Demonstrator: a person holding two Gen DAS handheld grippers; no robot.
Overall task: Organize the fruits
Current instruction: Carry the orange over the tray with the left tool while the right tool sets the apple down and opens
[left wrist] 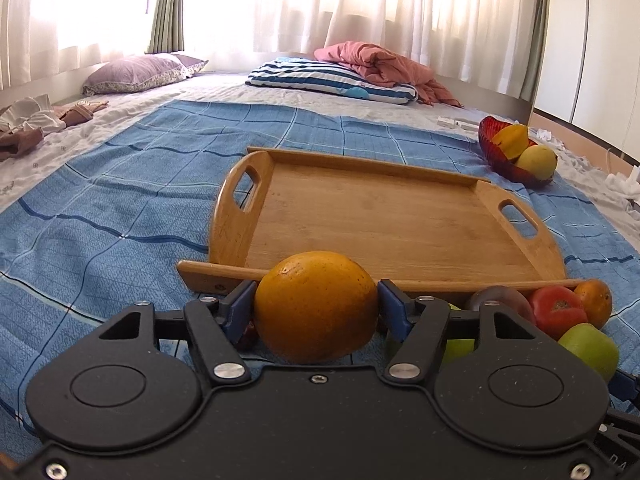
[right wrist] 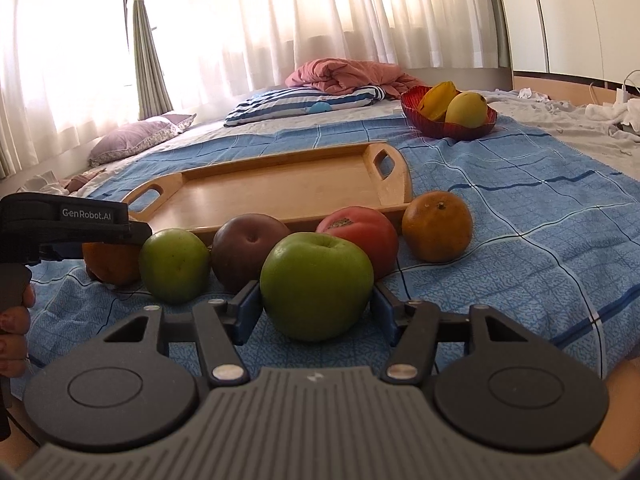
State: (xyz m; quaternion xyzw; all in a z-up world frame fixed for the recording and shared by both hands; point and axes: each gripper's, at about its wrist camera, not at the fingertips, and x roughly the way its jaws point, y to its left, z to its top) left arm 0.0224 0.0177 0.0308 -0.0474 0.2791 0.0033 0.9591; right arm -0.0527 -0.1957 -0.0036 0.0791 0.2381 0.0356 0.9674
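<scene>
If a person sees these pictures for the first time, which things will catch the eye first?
First, the orange pinched between the left gripper fingers, and the green apple between the right gripper fingers. Behind them the bare wooden tray lies on the blue checked blanket, with a red bowl of yellow fruit farther back.

Both wrist views sit low on the bed, facing the curtains (sharing the wooden tray (left wrist: pixel 384 216) (right wrist: pixel 280 188)).

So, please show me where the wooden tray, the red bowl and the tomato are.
wooden tray (right wrist: pixel 280 188): right wrist view, bare floor of the tray.
red bowl (right wrist: pixel 460 130): right wrist view, front wall.
tomato (right wrist: pixel 366 230): right wrist view, its upper side.
</scene>
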